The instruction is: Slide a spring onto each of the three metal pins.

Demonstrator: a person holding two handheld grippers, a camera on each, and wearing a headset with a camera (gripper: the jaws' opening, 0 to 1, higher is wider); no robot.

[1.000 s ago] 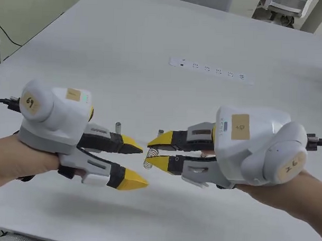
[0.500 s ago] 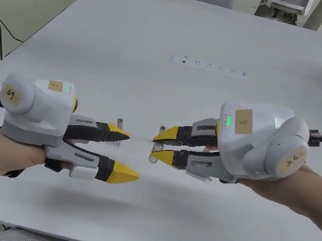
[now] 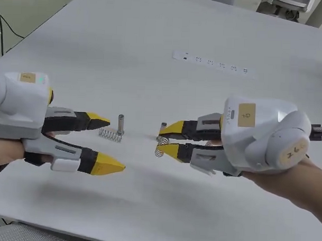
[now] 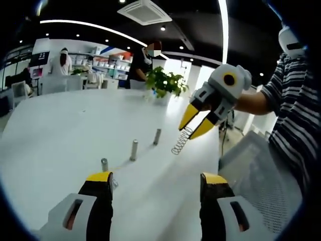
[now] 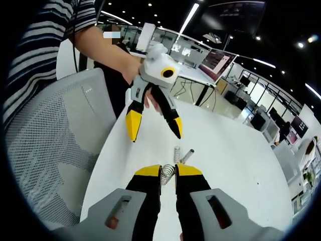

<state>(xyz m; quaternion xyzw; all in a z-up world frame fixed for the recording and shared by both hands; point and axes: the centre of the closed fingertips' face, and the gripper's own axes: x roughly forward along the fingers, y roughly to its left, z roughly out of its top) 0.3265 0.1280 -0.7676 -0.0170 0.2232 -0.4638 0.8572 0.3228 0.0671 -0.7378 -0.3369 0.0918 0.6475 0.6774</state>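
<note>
A spring [image 3: 159, 151] hung clamped at the tips of the right gripper [image 3: 162, 140]; the left gripper [image 3: 116, 143] stood spread wide.

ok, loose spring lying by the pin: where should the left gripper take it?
Probably mid-coil on the loose spring, jaws across its width, from above on the left gripper's side. It lies flat with one end near the pin; leave ends free.

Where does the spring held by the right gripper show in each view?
Head view: spring, centre, at the right gripper's tip.
Left gripper view: right of centre, dangling from that gripper.
Right gripper view: lower centre, pinched between its fingers.
Shared landmark: the open left gripper.
</note>
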